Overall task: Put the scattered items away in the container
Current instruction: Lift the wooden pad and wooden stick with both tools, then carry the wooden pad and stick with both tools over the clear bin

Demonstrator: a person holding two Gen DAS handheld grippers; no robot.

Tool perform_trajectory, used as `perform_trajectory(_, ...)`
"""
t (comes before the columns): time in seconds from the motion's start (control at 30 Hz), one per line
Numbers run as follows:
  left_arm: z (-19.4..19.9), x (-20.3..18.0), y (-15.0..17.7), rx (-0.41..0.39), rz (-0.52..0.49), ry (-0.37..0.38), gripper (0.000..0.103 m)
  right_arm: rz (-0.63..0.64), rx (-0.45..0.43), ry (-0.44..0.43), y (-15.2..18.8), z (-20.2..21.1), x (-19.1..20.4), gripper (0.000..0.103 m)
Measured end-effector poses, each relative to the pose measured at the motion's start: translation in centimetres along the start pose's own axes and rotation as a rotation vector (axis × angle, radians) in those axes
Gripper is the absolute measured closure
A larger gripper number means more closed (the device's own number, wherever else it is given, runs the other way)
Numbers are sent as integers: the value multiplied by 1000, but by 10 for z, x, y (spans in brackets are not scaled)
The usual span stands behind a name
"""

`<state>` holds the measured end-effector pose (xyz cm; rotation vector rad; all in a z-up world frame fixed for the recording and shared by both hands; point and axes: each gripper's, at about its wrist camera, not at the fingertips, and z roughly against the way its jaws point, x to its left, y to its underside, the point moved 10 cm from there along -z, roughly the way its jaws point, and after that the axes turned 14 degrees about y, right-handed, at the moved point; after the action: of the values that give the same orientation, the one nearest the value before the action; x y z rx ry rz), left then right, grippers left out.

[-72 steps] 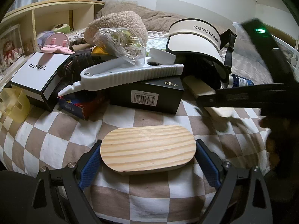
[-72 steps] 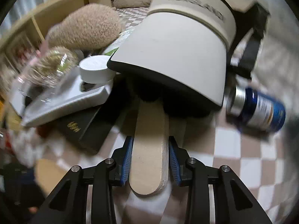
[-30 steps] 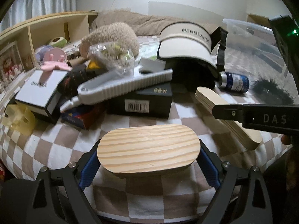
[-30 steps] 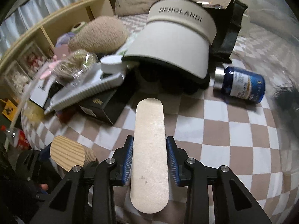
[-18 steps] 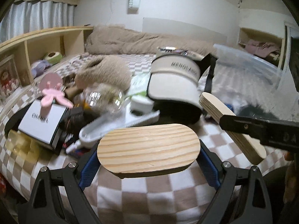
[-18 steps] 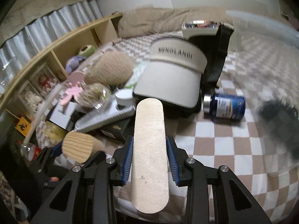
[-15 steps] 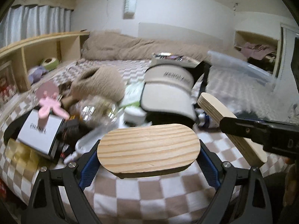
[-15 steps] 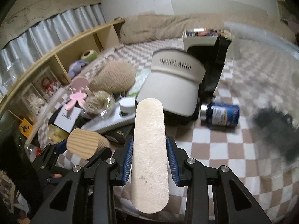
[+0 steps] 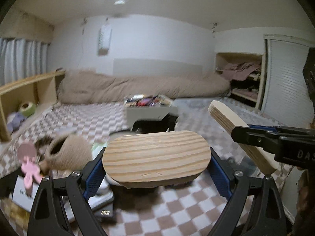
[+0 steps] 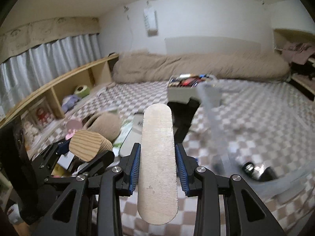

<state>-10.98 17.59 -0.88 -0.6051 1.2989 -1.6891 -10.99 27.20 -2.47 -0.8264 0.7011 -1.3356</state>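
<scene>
Both pairs of fingers are clenched on wooden pieces, held up above the bed (image 9: 177,212) with its brown-and-white checkered cover. Blue pads of the left gripper (image 9: 157,158) press the two short ends of a wide oval pine block (image 9: 156,154), which lies flat across the near middle of the left wrist view, grain running left to right. The right gripper (image 10: 158,164) grasps a long narrow plywood slat (image 10: 157,163) by its long edges, pointing straight away from the camera. In the left view that slat (image 9: 232,129) sits to the right of the block, tilted, its rounded tip toward the far left, with the right gripper's black finger (image 9: 275,139) across it; the two pieces are apart. In the right view the pine block (image 10: 89,144) shows at the near left, just beside the slat.

Below them, on the left side of the bed, lie a fuzzy tan slipper (image 9: 67,154), a pink toy (image 9: 29,169) and a white box (image 9: 24,193), all blurred. Farther off stands a white box of small items (image 9: 149,108) in front of a rolled tan duvet (image 9: 141,87). A clear plastic container (image 10: 256,149) is smeared across the right of the right view, with a dark bottle (image 10: 258,172) seen through it. A wooden shelf (image 10: 59,86) runs along the left.
</scene>
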Motion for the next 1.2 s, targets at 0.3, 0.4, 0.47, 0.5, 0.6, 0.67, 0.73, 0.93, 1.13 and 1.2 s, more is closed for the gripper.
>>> perform_trajectory(0.3,-32,-48,-43,-31,-60,85,9,-30,-13,39,-36,4,-63,67)
perform_trajectory(0.4,-47,-63,-54,-29,-64,121,9,-38,6,47,-44,-1,-87,67)
perform_trajectory(0.47,-57,-73,-59,-22,-60,147,9,-40,31,52,-46,-8,-104,68)
perform_trajectory(0.5,-63,-77,-60,-16,-57,161,9,-40,48,60,-46,-12,-113,68)
perform_trajectory(0.6,-79,-91,-65,2,-42,207,9,-40,102,83,-43,-28,-137,68)
perform_trajectory(0.67,-87,-98,-66,7,-40,220,9,-44,165,76,-35,-44,-149,68)
perform_trajectory(0.73,-93,-103,-65,13,-35,228,9,-44,226,69,-26,-58,-158,68)
perform_trajectory(0.93,-106,-104,-58,48,-3,246,9,-6,373,83,0,-96,-167,68)
perform_trajectory(1.13,-109,-90,-58,52,9,211,9,73,558,-23,36,-117,-139,68)
perform_trajectory(1.2,-109,-85,-58,53,14,203,9,112,591,-50,43,-116,-132,68)
